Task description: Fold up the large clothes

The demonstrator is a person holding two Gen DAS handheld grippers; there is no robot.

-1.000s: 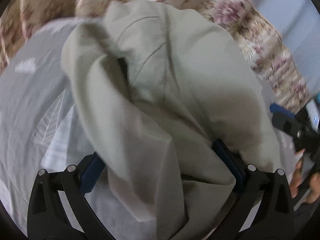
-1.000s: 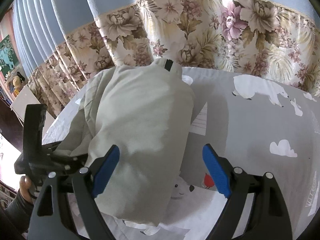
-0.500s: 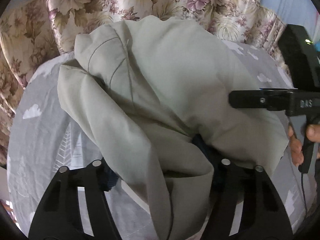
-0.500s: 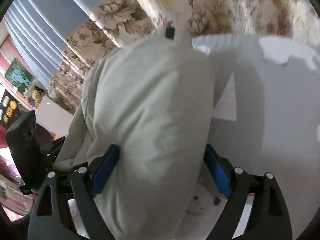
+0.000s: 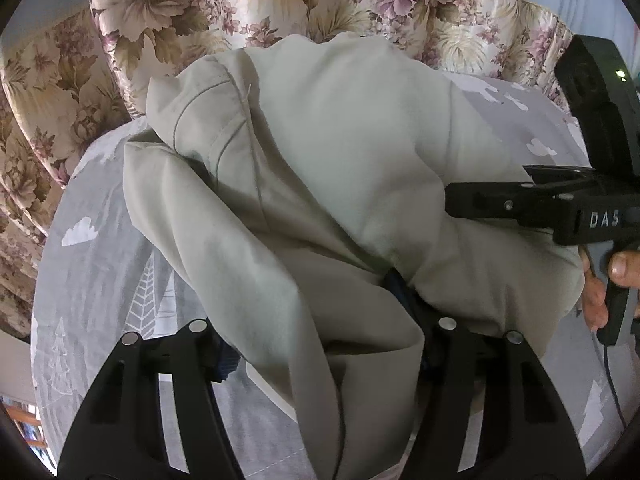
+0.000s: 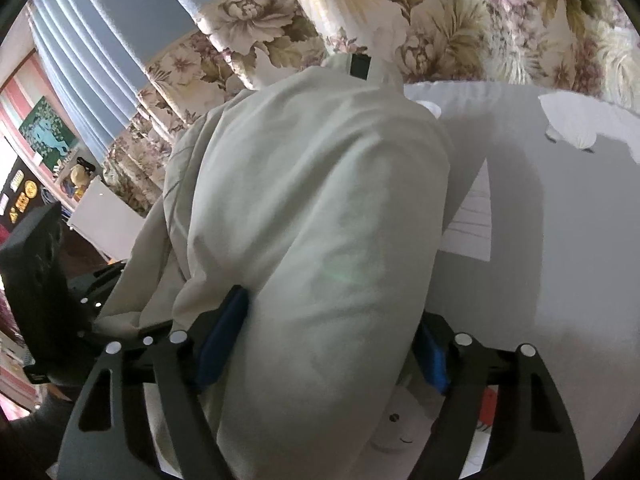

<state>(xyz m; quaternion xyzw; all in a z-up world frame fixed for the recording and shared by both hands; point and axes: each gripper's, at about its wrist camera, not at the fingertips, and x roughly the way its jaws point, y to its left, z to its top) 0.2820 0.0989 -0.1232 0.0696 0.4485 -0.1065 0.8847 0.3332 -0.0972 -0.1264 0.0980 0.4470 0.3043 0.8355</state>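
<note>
Folding looks midway: pale green garment [image 5: 320, 168] bunched on the grey printed bed sheet [image 5: 92, 264] before the floral curtain [image 5: 168, 12], left claw [image 5: 324, 344] clamping its near fold, right claw [image 6: 320, 344] closing around it, next lifting both ends evenly

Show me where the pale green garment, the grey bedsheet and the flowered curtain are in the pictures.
pale green garment [image 5: 340, 152]: left wrist view, upper smooth panel.
grey bedsheet [image 6: 560, 240]: right wrist view, bare part beside the garment.
flowered curtain [image 5: 160, 12]: left wrist view, large printed flower.
</note>
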